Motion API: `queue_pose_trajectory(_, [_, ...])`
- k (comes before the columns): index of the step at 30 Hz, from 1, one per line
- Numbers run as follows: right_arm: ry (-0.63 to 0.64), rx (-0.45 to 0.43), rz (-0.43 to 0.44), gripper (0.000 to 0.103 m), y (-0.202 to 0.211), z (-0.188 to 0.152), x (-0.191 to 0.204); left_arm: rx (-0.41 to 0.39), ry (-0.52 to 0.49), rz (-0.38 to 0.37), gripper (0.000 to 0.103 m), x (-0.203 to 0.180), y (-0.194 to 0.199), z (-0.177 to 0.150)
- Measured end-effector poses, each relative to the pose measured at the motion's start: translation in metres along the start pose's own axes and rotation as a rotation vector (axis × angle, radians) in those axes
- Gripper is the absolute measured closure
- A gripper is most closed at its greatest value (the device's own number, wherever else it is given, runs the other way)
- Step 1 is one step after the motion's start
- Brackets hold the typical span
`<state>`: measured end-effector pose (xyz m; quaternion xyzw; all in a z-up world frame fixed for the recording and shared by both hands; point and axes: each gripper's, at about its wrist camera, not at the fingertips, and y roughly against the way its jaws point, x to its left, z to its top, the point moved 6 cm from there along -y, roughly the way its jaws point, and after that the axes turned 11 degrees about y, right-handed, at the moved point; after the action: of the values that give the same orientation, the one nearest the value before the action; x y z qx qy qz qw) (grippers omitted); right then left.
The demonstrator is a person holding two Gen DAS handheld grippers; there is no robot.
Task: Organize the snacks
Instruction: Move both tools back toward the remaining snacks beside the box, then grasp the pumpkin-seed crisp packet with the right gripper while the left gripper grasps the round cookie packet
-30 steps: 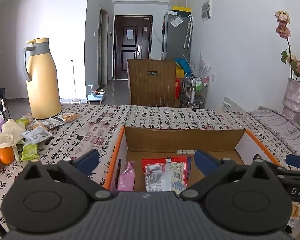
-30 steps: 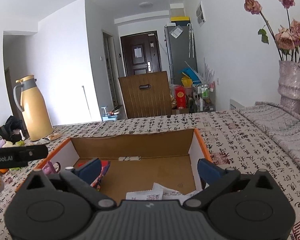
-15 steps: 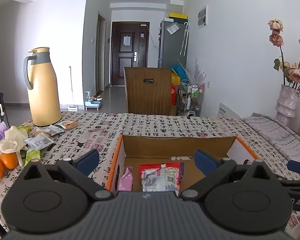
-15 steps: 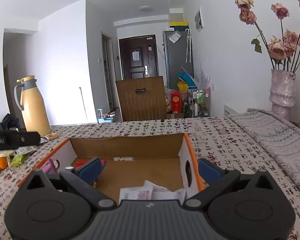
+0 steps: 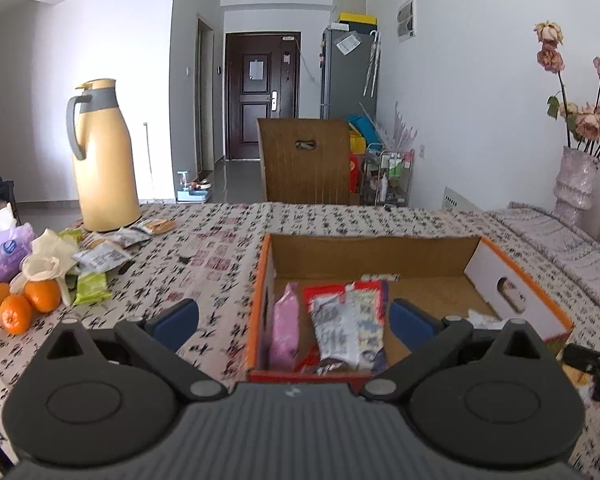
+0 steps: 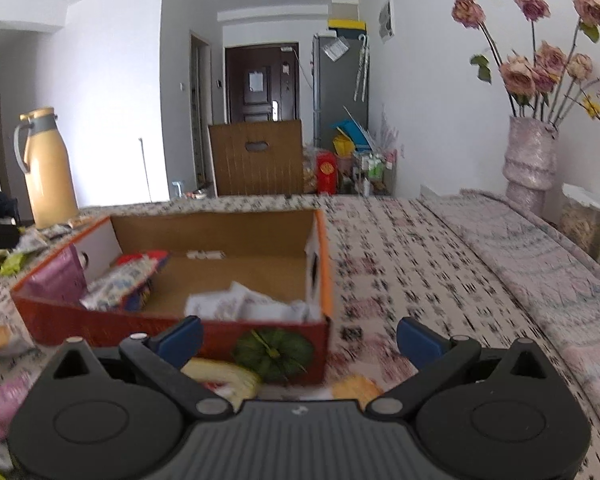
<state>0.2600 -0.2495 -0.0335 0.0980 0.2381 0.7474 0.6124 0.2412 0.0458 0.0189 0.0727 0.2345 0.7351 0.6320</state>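
Both grippers gape wide and empty. The right gripper [image 6: 298,334] hangs just above blurred loose snacks [image 6: 220,378], probably nearest, before the orange cardboard box [image 6: 172,330]; the left gripper [image 5: 294,320] faces the box.

The box [image 5: 516,276] is plain matt cardboard inside, brown and fibrous, with printed orange-red outer walls. In it, at 9 o'clock, lie a glossy crinkled plastic snack packet [image 5: 348,328] and a pink foil-like pouch [image 5: 284,328]. The worktop wears a soft printed cloth [image 5: 220,256]. At 10 o'clock the cream thermos [image 5: 104,160] looks smooth, semi-gloss plastic. Both grippers show matt black ribbed plastic bodies with blue pads [image 6: 180,338].
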Motion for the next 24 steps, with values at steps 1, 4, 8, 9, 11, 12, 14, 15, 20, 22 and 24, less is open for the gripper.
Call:
queue_pose_trajectory(1, [0.002, 0.014, -0.005, 0.000, 0.000, -0.004, -0.003, 0.003, -0.001, 0.004, 0.000, 0.003, 0.001, -0.003])
queue_pose_trajectory(4, [0.001, 0.055, -0.015, 0.000, 0.000, -0.018, -0.010, 0.017, -0.012, 0.033, 0.000, 0.014, 0.001, -0.013])
queue_pose_trajectory(8, [-0.006, 0.108, -0.029, 0.000, -0.005, -0.032, -0.021, 0.050, -0.008, 0.074, 0.000, 0.032, -0.001, -0.025])
queue_pose_trajectory(9, [-0.009, 0.121, -0.031, 0.000, -0.007, -0.035, -0.023, 0.057, -0.003, 0.084, 0.000, 0.037, -0.001, -0.028])
queue_pose_trajectory(11, [-0.019, 0.148, -0.030, 0.000, -0.012, -0.040, -0.027, 0.067, 0.007, 0.098, 0.000, 0.045, -0.001, -0.031])
queue_pose_trajectory(12, [-0.025, 0.163, -0.028, 0.000, -0.015, -0.042, -0.028, 0.071, 0.012, 0.103, 0.000, 0.048, -0.001, -0.032])
queue_pose_trajectory(14, [-0.037, 0.188, -0.020, 0.000, -0.020, -0.044, -0.029, 0.079, 0.021, 0.112, 0.000, 0.052, -0.001, -0.034])
queue_pose_trajectory(15, [-0.041, 0.197, -0.019, 0.000, -0.023, -0.044, -0.029, 0.082, 0.025, 0.115, 0.000, 0.053, -0.001, -0.035])
queue_pose_trajectory(20, [-0.083, 0.229, -0.048, 0.000, -0.038, -0.039, -0.032, 0.089, 0.041, 0.114, 0.000, 0.054, 0.000, -0.036])
queue_pose_trajectory(22, [-0.103, 0.252, -0.073, 0.000, -0.045, -0.037, -0.035, 0.093, 0.045, 0.111, 0.000, 0.053, 0.000, -0.037])
queue_pose_trajectory(24, [-0.125, 0.274, -0.090, 0.000, -0.052, -0.037, -0.037, 0.097, 0.048, 0.108, 0.000, 0.053, 0.000, -0.038])
